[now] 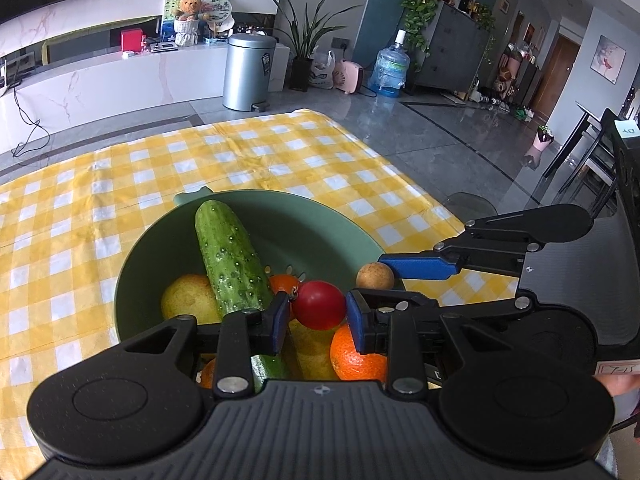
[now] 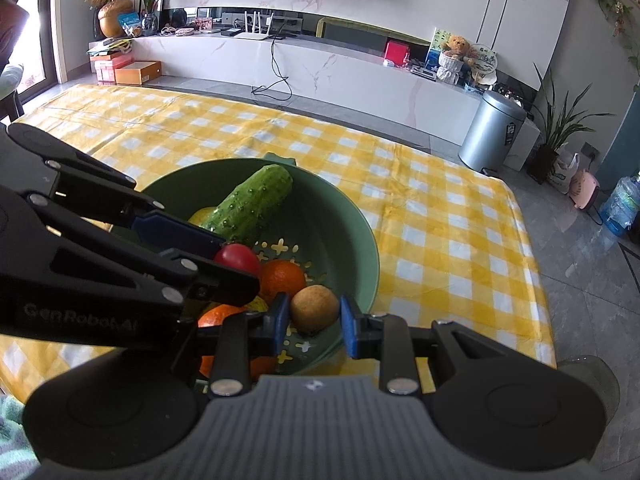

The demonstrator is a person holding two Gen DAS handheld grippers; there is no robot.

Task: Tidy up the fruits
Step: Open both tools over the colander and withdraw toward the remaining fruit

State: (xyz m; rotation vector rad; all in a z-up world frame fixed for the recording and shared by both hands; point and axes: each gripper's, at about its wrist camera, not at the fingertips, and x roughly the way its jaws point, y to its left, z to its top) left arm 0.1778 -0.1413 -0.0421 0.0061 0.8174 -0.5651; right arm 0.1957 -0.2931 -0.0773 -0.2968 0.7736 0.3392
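both grippers over a green bowl (image 1: 132, 280) sitting on a yellow-and-white checked tablecloth (image 1: 120, 168). left gripper (image 1: 318, 316) is clenched on a small red tomato (image 1: 320, 305), blue pads touching it on both sides, tomato held above the fruit pile inside the bowl. right gripper (image 2: 313, 318) is clenched on a small round tan-brown fruit (image 2: 314, 309), pads on both sides of it; in the right wrist view it sits over the near inner wall of the bowl, in the left wrist view it shows at the bowl's right rim. cannot tell if that fruit touches the bowl.

in the bowl: a long bumpy cucumber (image 1: 232, 260) leaning up against the far wall, a yellow pear (image 1: 188, 298) left of it, an orange (image 1: 356, 354) under the left gripper's right finger, a second smaller orange (image 2: 282, 278) next to the tomato. bowl bottom has cross-shaped drain holes (image 2: 276, 246).

the two grippers are close, side by side. part of a hand (image 1: 618, 384) shows at the right edge of the left wrist view.

background: silver pedal bin (image 1: 248, 72), blue water jug (image 1: 390, 70), potted plant (image 1: 306, 40), all on the floor beyond the table.
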